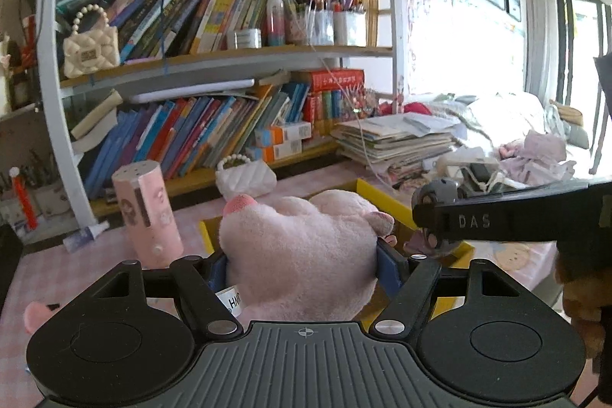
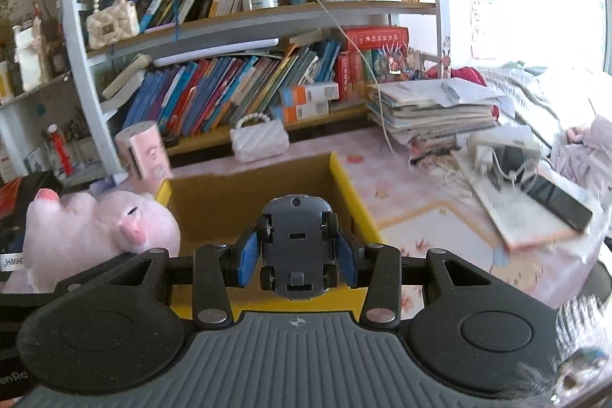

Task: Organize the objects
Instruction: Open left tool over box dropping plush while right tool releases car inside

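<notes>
My left gripper (image 1: 302, 264) is shut on a pink plush pig (image 1: 302, 255) and holds it over the near left part of a yellow cardboard box (image 1: 369, 192). The pig also shows in the right wrist view (image 2: 88, 232) at the box's left edge. My right gripper (image 2: 296, 255) is shut on a grey toy car (image 2: 294, 243), held belly-up over the open box (image 2: 344, 178). In the left wrist view the right gripper's black finger (image 1: 497, 217) and the car (image 1: 436, 213) show at the right, above the box.
A pink cylinder (image 1: 147, 213) and a white quilted purse (image 1: 244, 176) stand behind the box on the pink tablecloth. A bookshelf (image 1: 214, 64) fills the back. A stack of books and papers (image 2: 432, 109), a charger and a notebook (image 2: 524, 205) lie to the right.
</notes>
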Tool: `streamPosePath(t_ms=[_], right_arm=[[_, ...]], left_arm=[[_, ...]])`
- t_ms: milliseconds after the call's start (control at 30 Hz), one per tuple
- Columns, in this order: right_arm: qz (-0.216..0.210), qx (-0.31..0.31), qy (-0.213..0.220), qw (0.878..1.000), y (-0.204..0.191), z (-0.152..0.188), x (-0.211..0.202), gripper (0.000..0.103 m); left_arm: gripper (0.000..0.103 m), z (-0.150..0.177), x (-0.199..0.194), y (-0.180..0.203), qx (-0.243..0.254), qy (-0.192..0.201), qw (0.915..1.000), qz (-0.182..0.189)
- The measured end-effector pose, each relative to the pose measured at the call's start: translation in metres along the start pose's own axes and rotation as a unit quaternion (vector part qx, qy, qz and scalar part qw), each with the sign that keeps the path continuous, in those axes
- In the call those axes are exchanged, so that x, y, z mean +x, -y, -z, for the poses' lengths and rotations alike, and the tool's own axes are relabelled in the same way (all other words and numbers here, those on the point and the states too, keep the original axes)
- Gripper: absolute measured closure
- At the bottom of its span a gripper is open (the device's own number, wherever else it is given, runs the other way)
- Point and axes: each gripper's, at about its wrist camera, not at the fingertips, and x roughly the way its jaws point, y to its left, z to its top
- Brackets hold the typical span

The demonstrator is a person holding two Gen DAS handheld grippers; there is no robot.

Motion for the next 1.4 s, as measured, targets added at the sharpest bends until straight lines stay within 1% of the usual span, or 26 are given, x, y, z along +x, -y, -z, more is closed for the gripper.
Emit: streamPosePath(t_ms=[167, 333, 467, 633, 700, 800, 967, 1033, 1133, 1200, 1267, 1400], right_arm=[[-0.008, -0.018, -0.014, 1.000, 0.016, -0.015, 0.038, 0.063], [-0.025, -0.042, -0.046, 0.998, 0.020, -0.019, 0.080, 0.063], [-0.041, -0.061, -0.086, 0.994, 0.018, -0.017, 0.111, 0.063], [-0.059, -0.082, -0.127, 0.987, 0.015, -0.010, 0.138, 0.063], [-0.068, -0.106, -0.128, 0.984, 0.009, -0.010, 0.143, 0.063], [-0.071, -0.130, -0.128, 0.981, 0.004, -0.010, 0.149, 0.063], [-0.067, -0.187, -0.131, 0.971, -0.002, -0.007, 0.157, 0.063], [-0.065, -0.195, -0.133, 0.970, -0.003, -0.006, 0.157, 0.062], [-0.067, -0.189, -0.135, 0.970, -0.002, -0.007, 0.157, 0.061], [-0.072, -0.180, -0.134, 0.972, -0.001, -0.008, 0.156, 0.055], [-0.068, -0.166, -0.124, 0.976, 0.000, -0.009, 0.153, 0.052], [-0.067, -0.126, -0.111, 0.984, 0.005, -0.011, 0.141, 0.051]], left_arm=[[0.030, 0.002, 0.036, 0.005, -0.001, -0.035, 0.9993, -0.008], [0.029, 0.011, 0.066, 0.009, 0.002, -0.076, 0.9969, -0.022], [0.028, 0.018, 0.085, 0.006, -0.005, -0.104, 0.9939, -0.035], [0.027, 0.023, 0.098, 0.008, 0.000, -0.124, 0.9913, -0.044], [0.026, 0.022, 0.100, 0.009, -0.004, -0.127, 0.9912, -0.038], [0.024, 0.022, 0.102, 0.011, -0.003, -0.132, 0.9907, -0.035], [0.022, 0.024, 0.103, 0.008, -0.022, -0.142, 0.9890, -0.033], [0.022, 0.023, 0.102, 0.010, -0.015, -0.139, 0.9895, -0.037], [0.017, 0.021, 0.100, 0.014, 0.000, -0.132, 0.9899, -0.051], [0.014, 0.020, 0.097, 0.016, 0.009, -0.123, 0.9907, -0.057], [0.014, 0.018, 0.091, 0.017, 0.012, -0.111, 0.9922, -0.055], [0.014, 0.013, 0.075, 0.015, 0.007, -0.084, 0.9948, -0.056]])
